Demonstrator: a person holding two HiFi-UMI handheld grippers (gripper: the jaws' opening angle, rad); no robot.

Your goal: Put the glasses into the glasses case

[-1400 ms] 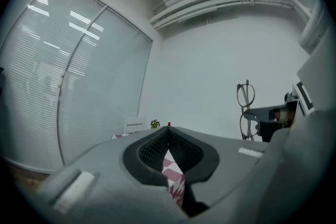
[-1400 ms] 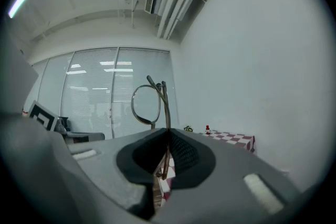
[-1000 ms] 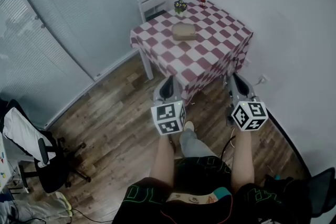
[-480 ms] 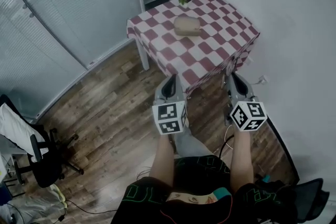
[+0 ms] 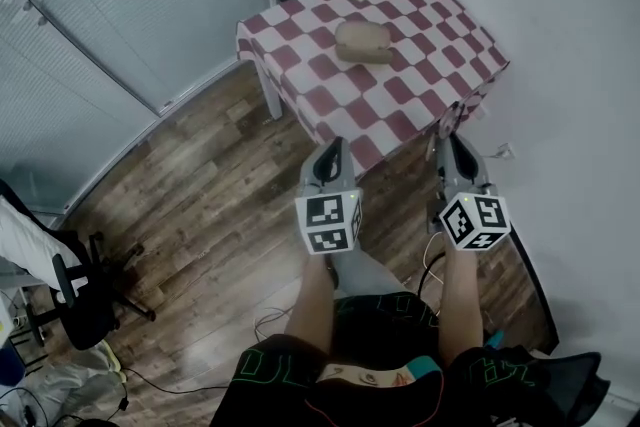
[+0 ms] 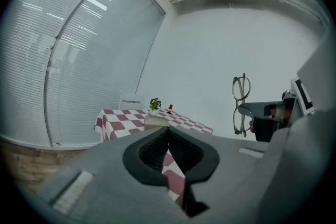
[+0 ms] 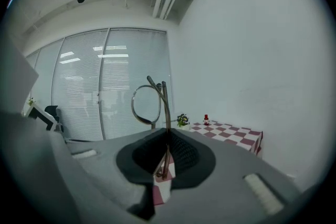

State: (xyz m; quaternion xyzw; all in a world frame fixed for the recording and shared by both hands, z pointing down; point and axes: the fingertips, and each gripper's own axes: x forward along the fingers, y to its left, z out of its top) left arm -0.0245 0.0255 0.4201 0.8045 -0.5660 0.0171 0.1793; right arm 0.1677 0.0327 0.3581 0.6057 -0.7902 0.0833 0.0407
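In the head view, my left gripper (image 5: 330, 155) and right gripper (image 5: 448, 143) hang side by side over the wood floor (image 5: 220, 185), just short of the checked table (image 5: 400, 105). The tan glasses case (image 5: 363, 42) lies on the table, well apart from both.

In the left gripper view, my jaws are pressed together with nothing between them. The glasses (image 6: 241, 105) stand upright off to the right, in my other gripper.

In the right gripper view, my jaws pinch the glasses' frame, and a lens rises above the fingertips.

Since a second ago, the table and case have drawn nearer in the head view, while my grippers keep the same spacing.
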